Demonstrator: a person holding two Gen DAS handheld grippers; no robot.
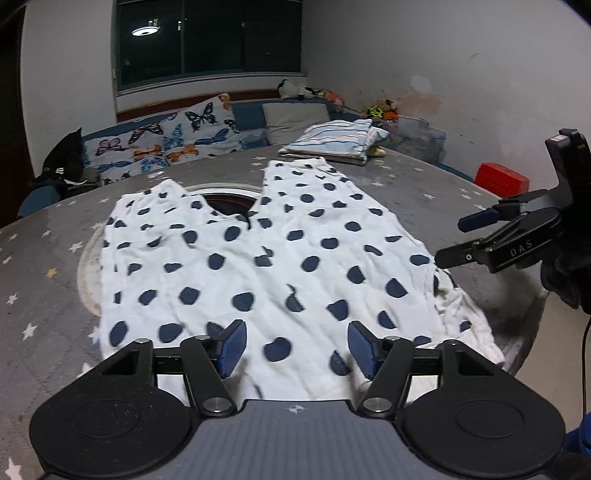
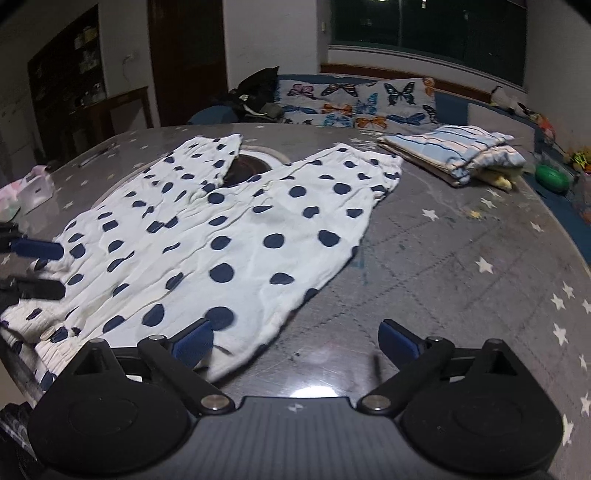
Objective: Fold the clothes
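White walls [image 1: 388, 55] close the room, the one at the right of the left-wrist view stained and scuffed. A dark window [image 1: 208, 37] at top centre reflects a round ceiling lamp [image 1: 145, 31]. Below it runs a blue bench [image 1: 251, 114] with butterfly cushions [image 1: 162, 138]. A dark wooden door [image 2: 186, 59] and shelves [image 2: 68, 66] fill the upper left of the right-wrist view.

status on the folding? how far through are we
Done: a blue-striped folded garment sits stacked at the far side of the grey star-print table. In hand: nothing gripped; the white navy-dotted trousers lie spread flat, both legs apart, with the left gripper and right gripper open at the waistband end. Left: every fold on these trousers.
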